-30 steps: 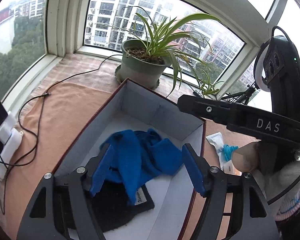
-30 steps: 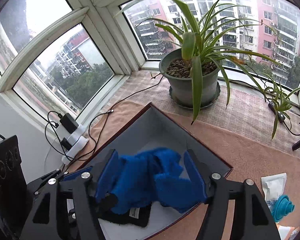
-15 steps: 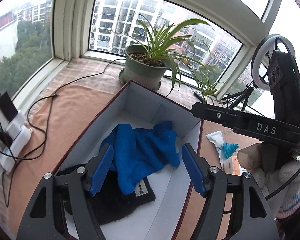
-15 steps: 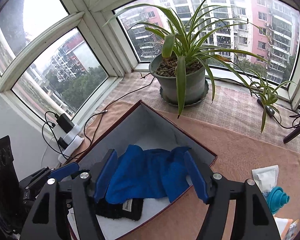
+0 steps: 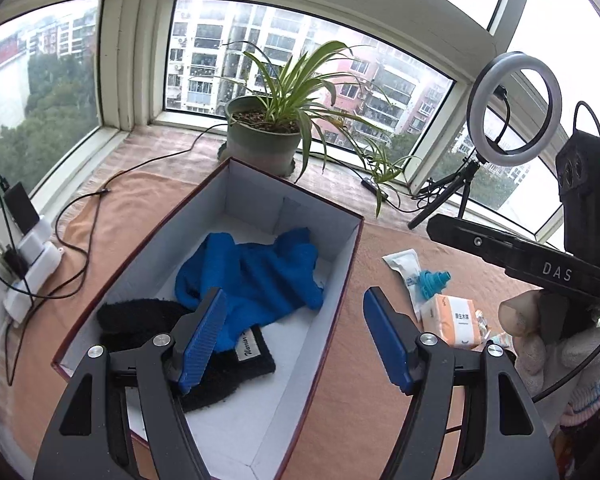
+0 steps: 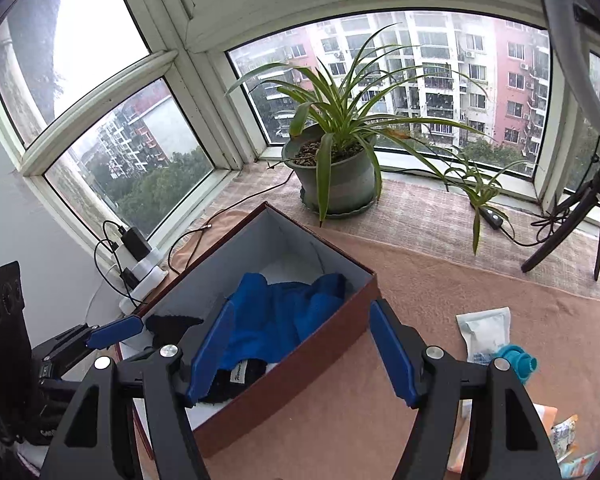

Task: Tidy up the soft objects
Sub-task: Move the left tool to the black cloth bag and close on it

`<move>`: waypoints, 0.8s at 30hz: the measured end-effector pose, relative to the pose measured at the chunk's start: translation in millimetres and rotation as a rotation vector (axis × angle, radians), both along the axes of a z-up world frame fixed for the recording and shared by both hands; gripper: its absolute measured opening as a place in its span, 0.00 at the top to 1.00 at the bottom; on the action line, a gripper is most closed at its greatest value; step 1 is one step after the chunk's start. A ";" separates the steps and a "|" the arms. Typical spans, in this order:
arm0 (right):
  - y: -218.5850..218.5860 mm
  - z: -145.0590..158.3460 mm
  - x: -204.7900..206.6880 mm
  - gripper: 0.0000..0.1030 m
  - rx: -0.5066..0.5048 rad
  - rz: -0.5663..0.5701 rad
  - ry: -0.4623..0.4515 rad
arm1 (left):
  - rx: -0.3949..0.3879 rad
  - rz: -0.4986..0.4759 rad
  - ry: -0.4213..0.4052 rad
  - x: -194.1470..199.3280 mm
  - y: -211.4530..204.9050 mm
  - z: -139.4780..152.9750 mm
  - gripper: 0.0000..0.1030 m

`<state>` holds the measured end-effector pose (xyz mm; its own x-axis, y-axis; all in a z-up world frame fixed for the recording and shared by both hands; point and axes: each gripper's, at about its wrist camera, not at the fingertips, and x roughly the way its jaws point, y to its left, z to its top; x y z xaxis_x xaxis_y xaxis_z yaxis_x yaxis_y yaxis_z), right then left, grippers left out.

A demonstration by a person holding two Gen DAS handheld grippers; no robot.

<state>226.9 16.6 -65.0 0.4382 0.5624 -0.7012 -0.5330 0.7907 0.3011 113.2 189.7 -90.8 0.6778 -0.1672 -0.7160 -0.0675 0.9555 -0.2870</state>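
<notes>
**A:** Which step is pictured here?

**B:** A blue cloth (image 5: 252, 276) is seen lying crumpled inside an open box (image 5: 352, 248), draped partly over a black knitted item (image 5: 140, 320) with a white label. The placing step is judged to be finished: neither cloth is touched by anything.

**A:** And the tongs?

**B:** Both pairs are shown released. The left tongs (image 5: 296, 336) are held above the near half of the box, jaws apart, with nothing pressed between the blue pads. The right tongs (image 6: 304, 354) are held over the box's near corner and the orange covering (image 6: 440, 288) of the tabletop, equally parted and empty.

**A:** Where does the task stand, then?

**B:** Two soft things are already stowed in the box. What remains is thought to lie to the right of it: a white sachet (image 6: 486, 332), a teal cap-shaped piece (image 6: 518, 366) and an orange-and-white tissue pack (image 5: 454, 320) are seen lying close together on the covering. Whether all of these count as soft things cannot be told.

**A:** What would the next move call for?

**B:** One pair of tongs would need to be carried right, clear of the box wall, and lowered over a single item. The pieces are bunched, so a clean approach from above is judged necessary if only one is to be pinched. The potted plant (image 6: 336, 176) and the ring lamp (image 5: 514, 108) stand well apart from that path.
</notes>
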 end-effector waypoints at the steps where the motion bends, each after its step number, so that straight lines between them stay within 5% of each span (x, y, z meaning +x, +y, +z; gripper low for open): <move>1: -8.5 2.2 -4.1 0.36 0.002 -0.001 -0.011 | -0.004 -0.005 -0.001 -1.4 -3.9 0.2 0.31; 17: -240.7 10.1 -66.2 0.30 0.030 -0.251 -0.027 | -0.087 -0.157 0.027 -13.2 -117.3 -9.3 0.31; 24: -339.2 -17.6 -87.0 0.30 0.030 -0.389 0.092 | -0.127 -0.252 0.099 -10.8 -183.7 -32.6 0.31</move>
<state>140.0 -322.5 -82.6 0.5585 0.3880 -0.7332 -0.1651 0.9182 0.3601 102.4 6.0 -123.4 0.5319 -0.4135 -0.7390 0.1336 0.9027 -0.4089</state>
